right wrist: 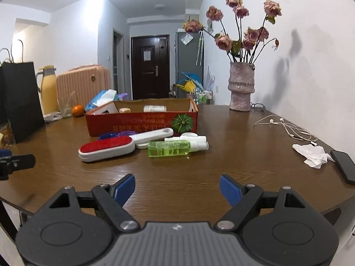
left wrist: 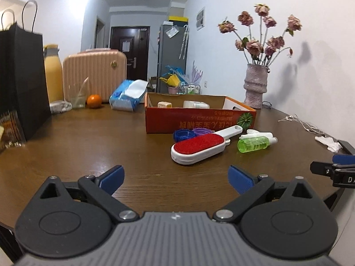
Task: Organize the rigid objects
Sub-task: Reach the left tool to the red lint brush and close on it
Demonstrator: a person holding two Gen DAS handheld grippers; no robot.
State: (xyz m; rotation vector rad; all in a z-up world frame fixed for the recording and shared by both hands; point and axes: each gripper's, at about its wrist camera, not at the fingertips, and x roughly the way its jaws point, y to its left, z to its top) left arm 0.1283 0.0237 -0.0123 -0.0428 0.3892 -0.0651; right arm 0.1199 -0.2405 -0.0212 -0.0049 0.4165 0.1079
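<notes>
Lying flat, lint brush (right wrist: 106, 148) handle points toward orange box (right wrist: 142, 123).

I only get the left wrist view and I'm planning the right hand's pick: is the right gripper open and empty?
Observer: Yes, the right gripper stands open, nothing between its pads.
Operator: What's the dark thing past the crumpled tissue?
Observer: A black phone, lying flat at the edge of the table.
Operator: And the dark bit beside the vase?
Observer: A pair of glasses, resting at its base.
</notes>
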